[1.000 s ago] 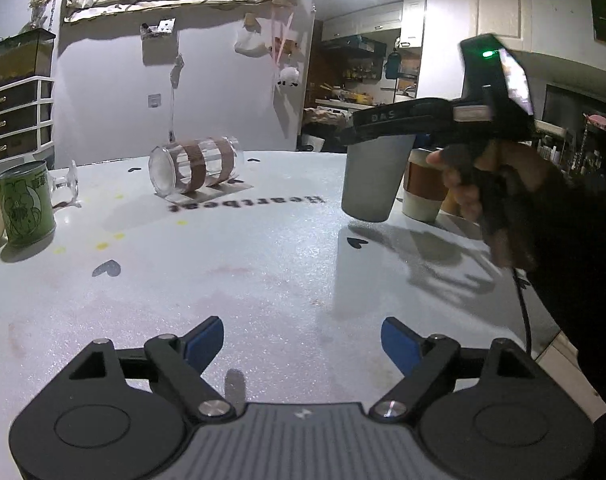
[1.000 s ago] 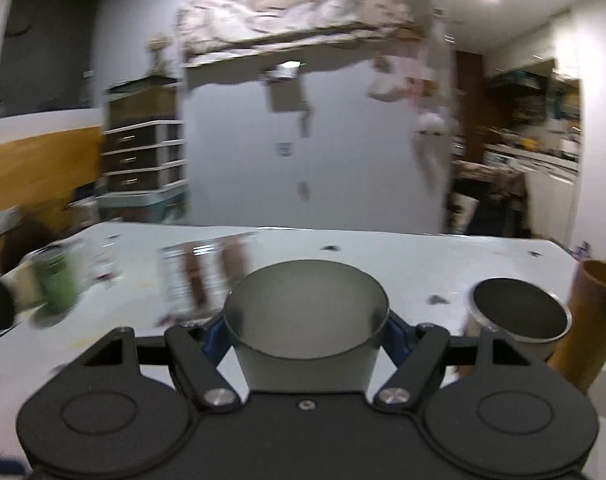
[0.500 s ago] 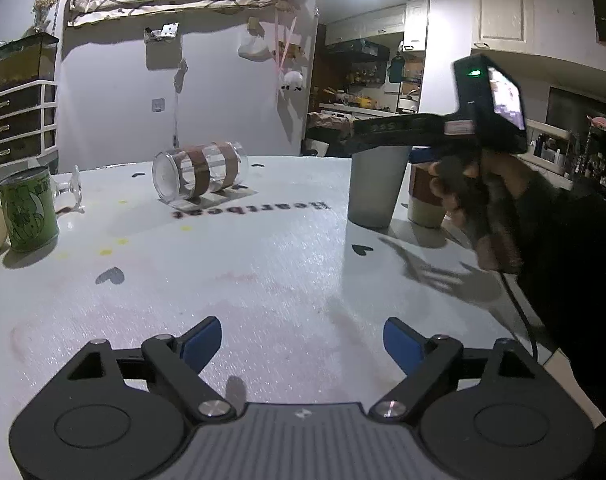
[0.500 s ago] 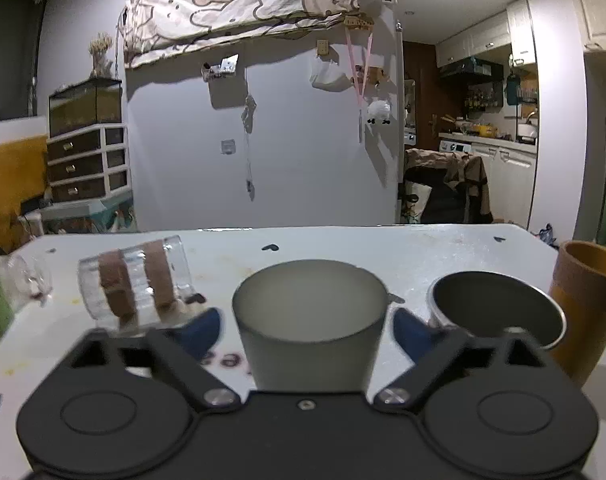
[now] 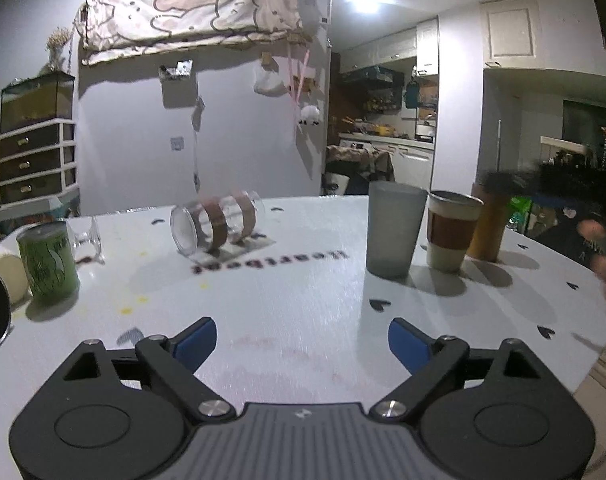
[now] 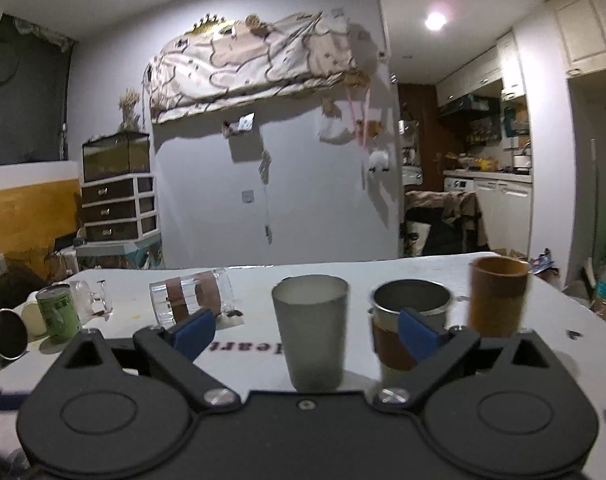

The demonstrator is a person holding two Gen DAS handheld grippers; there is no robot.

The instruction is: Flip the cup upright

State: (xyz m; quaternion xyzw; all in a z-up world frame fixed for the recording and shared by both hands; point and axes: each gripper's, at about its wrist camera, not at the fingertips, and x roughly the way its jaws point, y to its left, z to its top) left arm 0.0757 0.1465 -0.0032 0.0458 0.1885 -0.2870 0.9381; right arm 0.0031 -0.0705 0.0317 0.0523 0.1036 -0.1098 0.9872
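A grey frosted cup [image 5: 395,230] stands upright on the white table, also in the right wrist view [image 6: 312,330]. My right gripper [image 6: 305,328] is open and empty, pulled back from the cup, which stands free between and beyond its blue fingertips. My left gripper [image 5: 301,344] is open and empty, low over the table's near part. A clear glass with brown bands [image 5: 217,226] lies on its side at the back; it also shows in the right wrist view [image 6: 191,296].
A steel cup with a brown sleeve [image 5: 451,234] and a brown cup [image 5: 489,226] stand right of the grey cup. A green mug [image 5: 49,266], a small glass [image 5: 87,236] and other cups lie at the left. The table's edge [image 5: 583,364] runs along the right.
My right gripper set the grey cup down upright, opened, and drew back from it. My left gripper stayed open and barely moved.
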